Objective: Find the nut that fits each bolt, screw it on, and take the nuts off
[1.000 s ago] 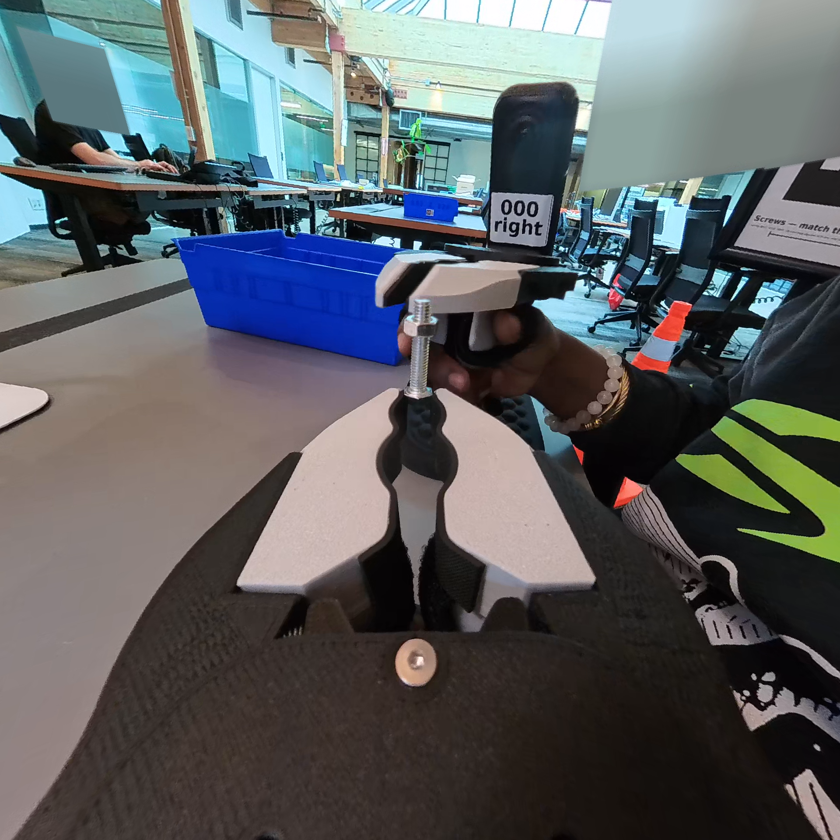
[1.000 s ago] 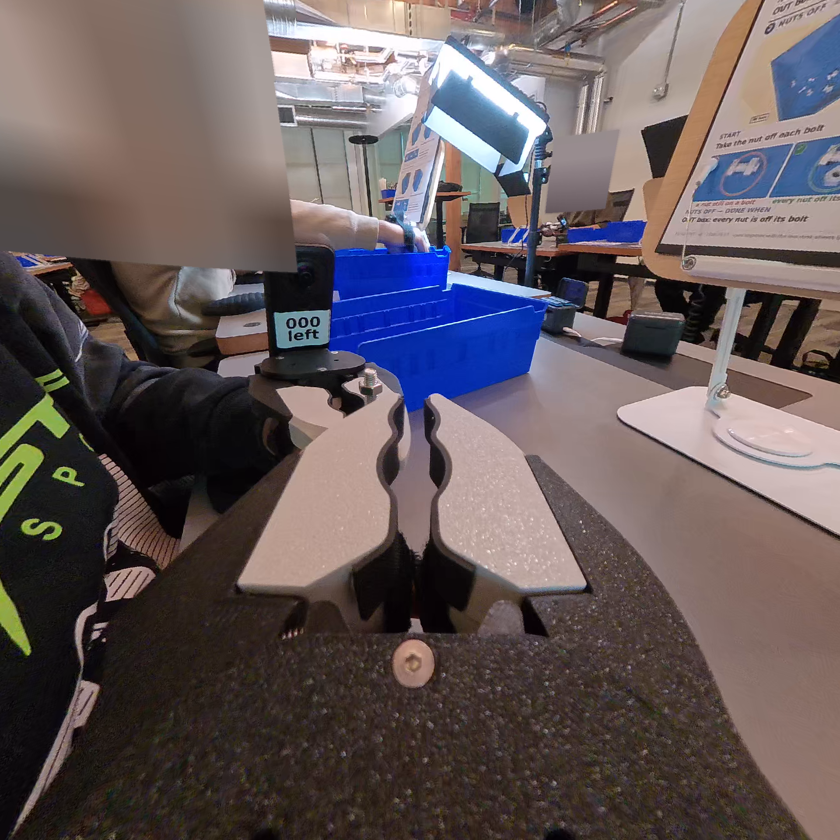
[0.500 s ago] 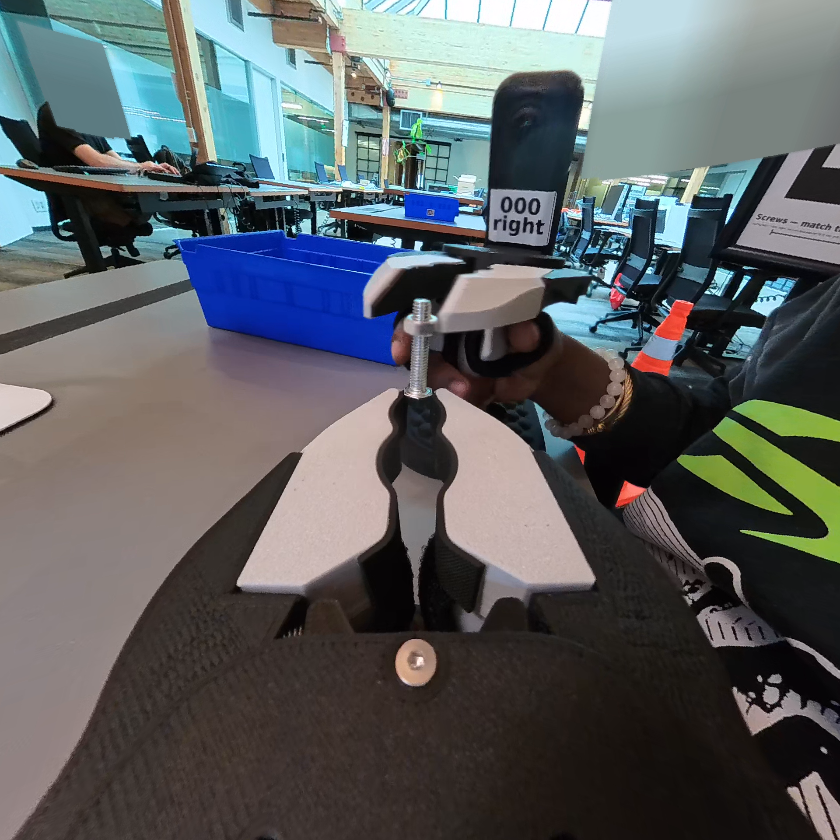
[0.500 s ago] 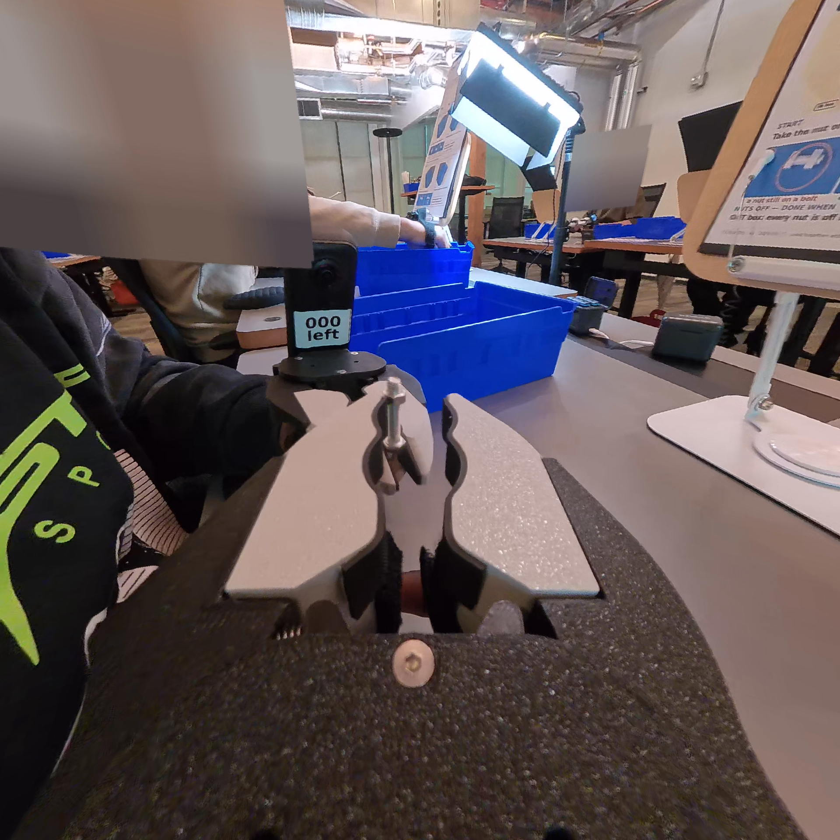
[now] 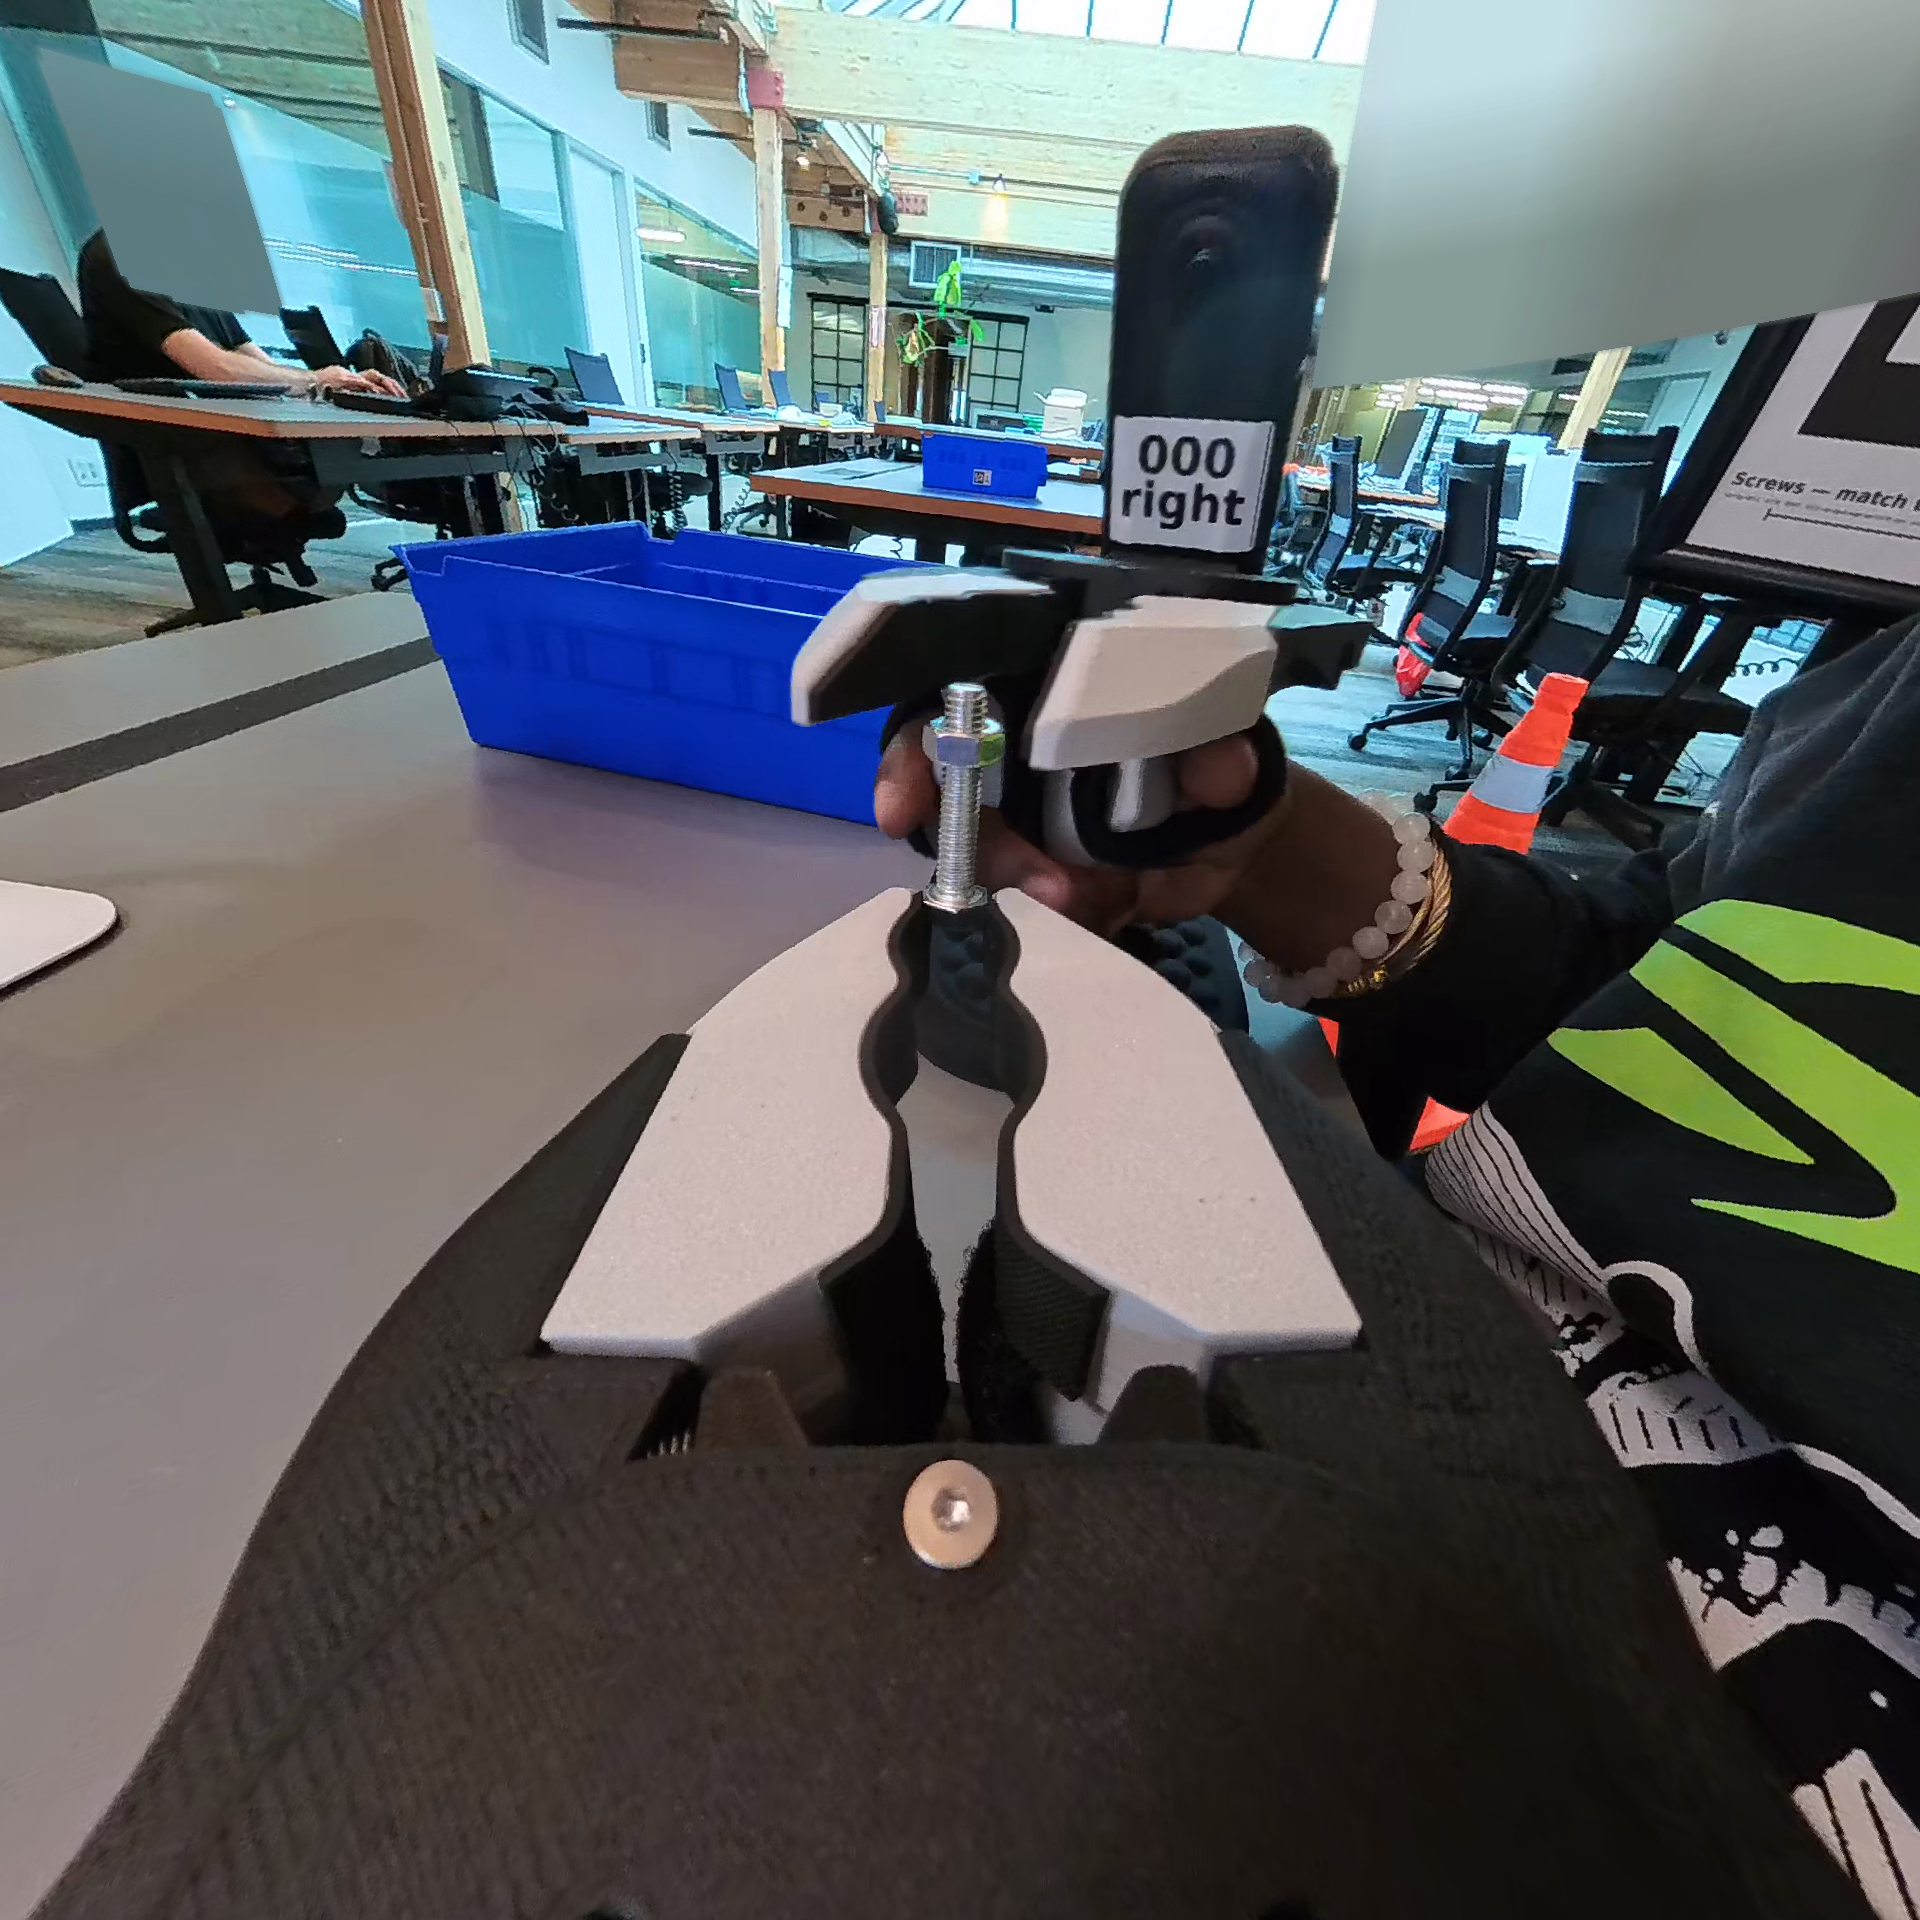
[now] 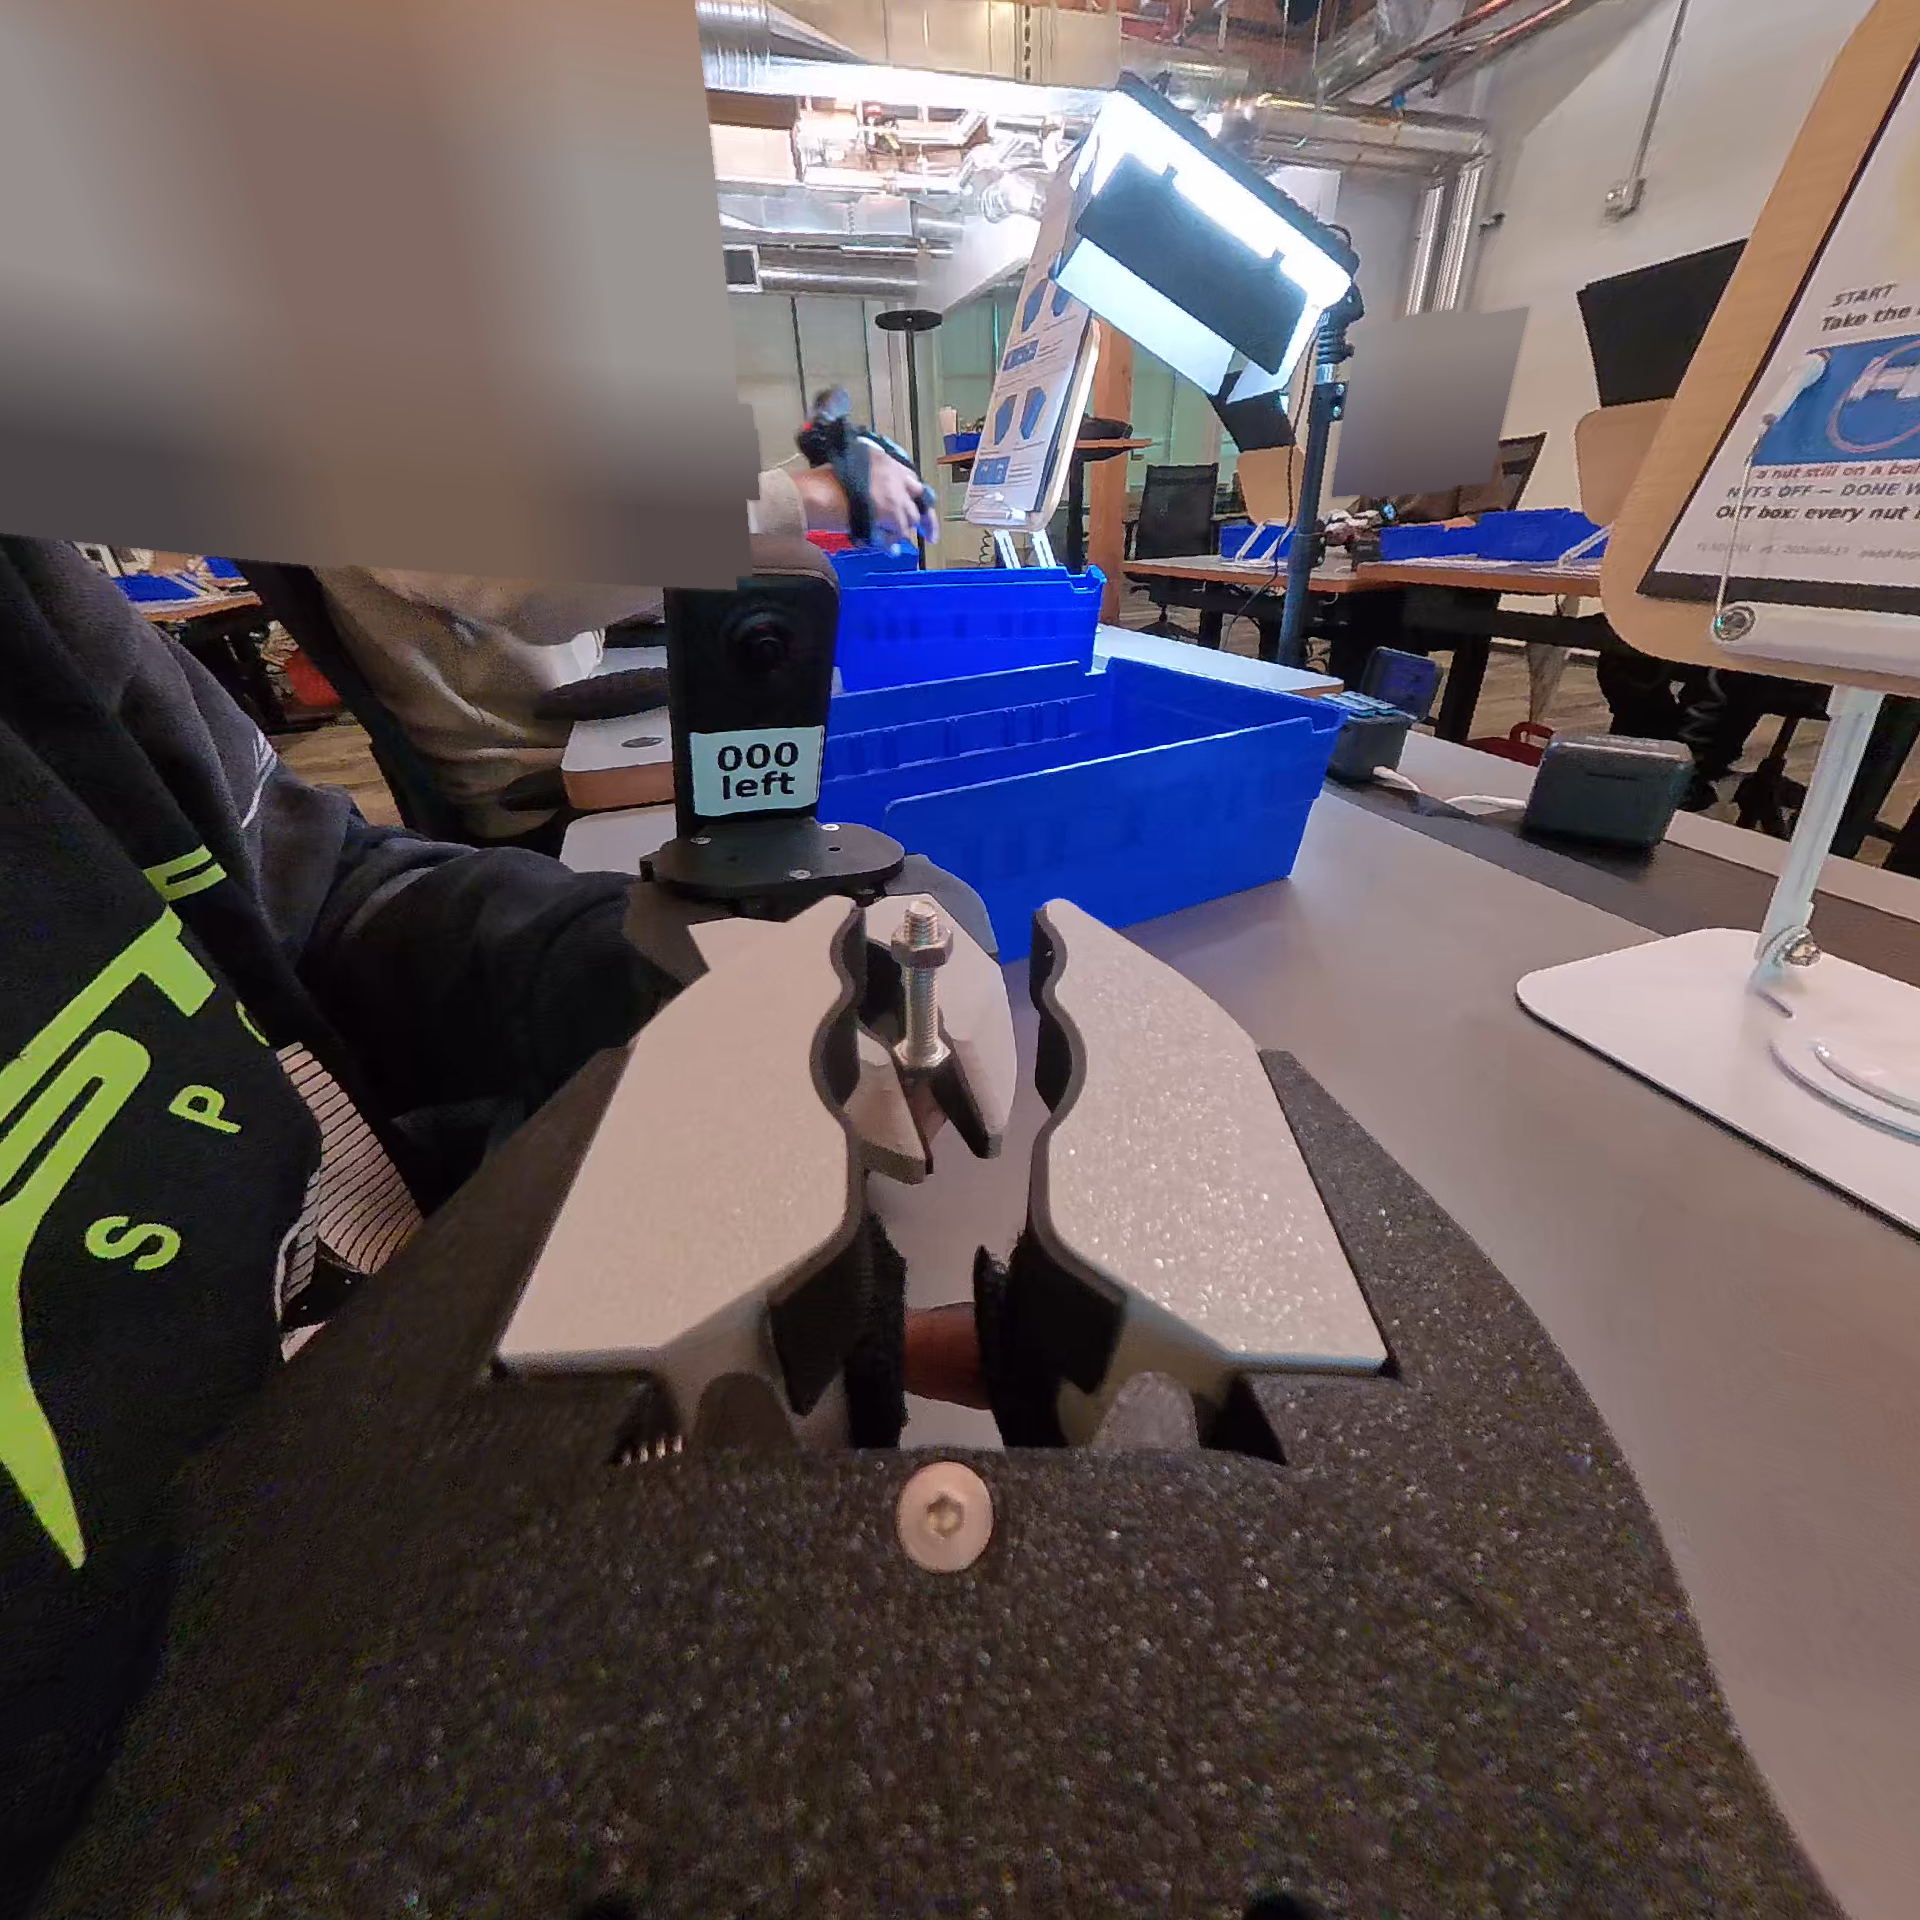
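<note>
My left gripper point(image 5: 956, 912) is shut on the head of a silver bolt point(image 5: 957, 805) and holds it upright above the grey table point(image 5: 312, 987). A hex nut point(image 5: 962, 744) sits on the thread near the bolt's top end. My right gripper point(image 6: 940, 920) is open, with the nut point(image 6: 922, 940) and bolt point(image 6: 921, 1013) in the gap between its fingers, touching neither. In the left wrist view the right gripper point(image 5: 1023, 707) faces me just behind the bolt's top. In the right wrist view the left gripper point(image 6: 920, 1086) clamps the bolt's head.
A blue divided bin point(image 5: 644, 665) stands on the table beyond the grippers, also in the right wrist view point(image 6: 1091, 831). A white stand base point(image 6: 1714, 1039) with a sign board is at the right. The person's torso point(image 5: 1714, 1091) is close by. There is about 4 cm between the tips of the two grippers.
My right gripper has opened from nearly shut around the nut to wide apart. The nut stays on the bolt. The left gripper keeps its hold and has barely moved.
</note>
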